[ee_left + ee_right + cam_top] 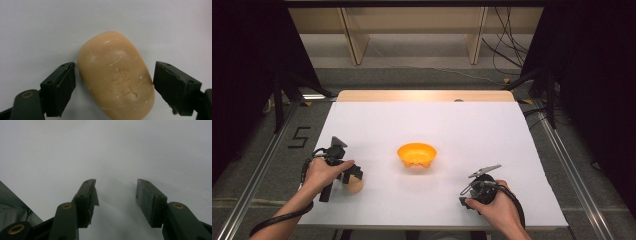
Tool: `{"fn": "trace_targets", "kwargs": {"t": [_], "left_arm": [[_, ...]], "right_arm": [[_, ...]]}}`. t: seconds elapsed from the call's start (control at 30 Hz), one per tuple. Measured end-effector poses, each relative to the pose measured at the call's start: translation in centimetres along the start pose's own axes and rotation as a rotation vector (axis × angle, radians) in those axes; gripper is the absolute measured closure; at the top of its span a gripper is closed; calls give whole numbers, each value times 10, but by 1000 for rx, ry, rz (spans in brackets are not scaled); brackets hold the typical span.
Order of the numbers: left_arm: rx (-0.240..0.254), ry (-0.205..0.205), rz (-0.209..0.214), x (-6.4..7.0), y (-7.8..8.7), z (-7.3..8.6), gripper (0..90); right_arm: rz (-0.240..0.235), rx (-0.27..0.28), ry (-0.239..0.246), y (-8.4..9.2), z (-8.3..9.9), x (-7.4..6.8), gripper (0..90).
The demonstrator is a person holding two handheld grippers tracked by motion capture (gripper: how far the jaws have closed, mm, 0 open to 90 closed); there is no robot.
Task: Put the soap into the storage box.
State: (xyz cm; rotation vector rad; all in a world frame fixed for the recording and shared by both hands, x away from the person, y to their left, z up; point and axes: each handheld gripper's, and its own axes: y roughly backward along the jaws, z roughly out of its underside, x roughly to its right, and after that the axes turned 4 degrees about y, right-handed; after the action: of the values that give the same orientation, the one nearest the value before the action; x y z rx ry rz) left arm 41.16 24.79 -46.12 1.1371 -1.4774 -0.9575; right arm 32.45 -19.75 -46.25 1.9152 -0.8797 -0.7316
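Nearest the camera in the high view, the person's forearms are cut off by the bottom edge, and the right hand [492,202] is seen resting low on the white surface [472,130] with the right claw [464,192] largely covered by its own body and grey plate. In the right gripper view that claw is shown released: its two black pads stand apart with bare surface between them and nothing touched. A dark grey shape at the lower left corner of that view is cut off and cannot be identified.

On the near left, the left claw [353,177] is pointed down over a tan bar of soap [356,185], most of which is hidden by the claw and the left hand [324,172] in the high view. In the left gripper view the soap [116,76] is seen lying on the surface between the pads, its near end cut off by the bottom edge. The stamped mark on it is too worn to be read. The claw is released; a narrow gap is visible on the left side, while on the right the pad possibly just grazes the soap's edge.

Farther off, near the middle of the surface, an orange bowl [417,154] is set well apart from both claws.
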Motion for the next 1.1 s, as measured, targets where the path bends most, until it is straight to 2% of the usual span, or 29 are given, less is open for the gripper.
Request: {"fn": "trace_targets", "kwargs": {"t": [0.17,0.2,0.23,0.33,0.4,0.43,0.47,0.5,0.53,0.57,0.6,0.63,0.67,0.7,0.73,0.77,0.8,0.83,0.87,0.9,0.93,0.97,1.1], "left_arm": [[-29,-13,-8,3,-6,-1,159],[-27,-34,-22,5,-6,-1,159],[-31,-39,-32,6,-7,-1,161],[-60,-89,-52,5,-5,-3,195],[-55,-88,-44,5,-6,-4,205],[-66,-100,-46,5,-6,-5,211],[-76,-82,-58,7,-5,-4,215],[-81,-120,-74,7,-5,-4,218],[-82,-101,-77,9,-6,-3,221],[-82,-101,-77,9,-6,-3,224],[-87,-151,-92,7,-6,-6,226],[-87,-151,-92,7,-6,-6,231],[-121,-143,-93,6,-4,-7,237],[-121,-143,-93,6,-4,-7,241],[-93,-114,-94,7,-6,-6,240],[-93,-114,-94,7,-6,-6,236],[-90,-142,-94,4,-5,-8,225],[-90,-142,-94,4,-5,-8,207],[-67,-125,-95,3,-6,-8,186],[-67,-125,-95,3,-6,-8,173],[-86,-113,-120,3,-6,-8,169],[-79,-122,-131,3,-7,-7,170],[-83,-117,-124,4,-9,-6,159]], "right_arm": [[-16,6,31,-1,0,1,500],[-10,-8,8,-1,0,0,498],[-13,-11,1,0,0,-1,498],[-8,-14,-3,-1,0,-1,497],[-8,-8,11,-1,1,-1,497],[-9,-7,11,-1,1,-1,497],[-14,1,27,-2,1,0,497],[-15,0,28,-2,1,0,497],[-16,0,28,-2,1,0,497],[-16,0,28,-2,1,0,497],[-12,-16,11,-1,1,-1,497],[-12,-16,11,-1,1,-1,496],[-12,-17,9,-1,1,-1,496],[-12,-17,9,-1,1,-1,496],[-11,-15,9,-2,1,-1,493],[-11,-15,9,-2,1,-1,493],[-12,-15,10,-2,1,-1,493],[-12,-15,10,-2,1,-1,493],[-16,-9,20,-2,1,-1,492],[-16,-9,20,-2,1,-1,492],[-15,-15,17,-2,1,-1,490],[-17,-18,10,-2,1,-2,489],[-19,-18,12,-2,1,-2,487]]}}
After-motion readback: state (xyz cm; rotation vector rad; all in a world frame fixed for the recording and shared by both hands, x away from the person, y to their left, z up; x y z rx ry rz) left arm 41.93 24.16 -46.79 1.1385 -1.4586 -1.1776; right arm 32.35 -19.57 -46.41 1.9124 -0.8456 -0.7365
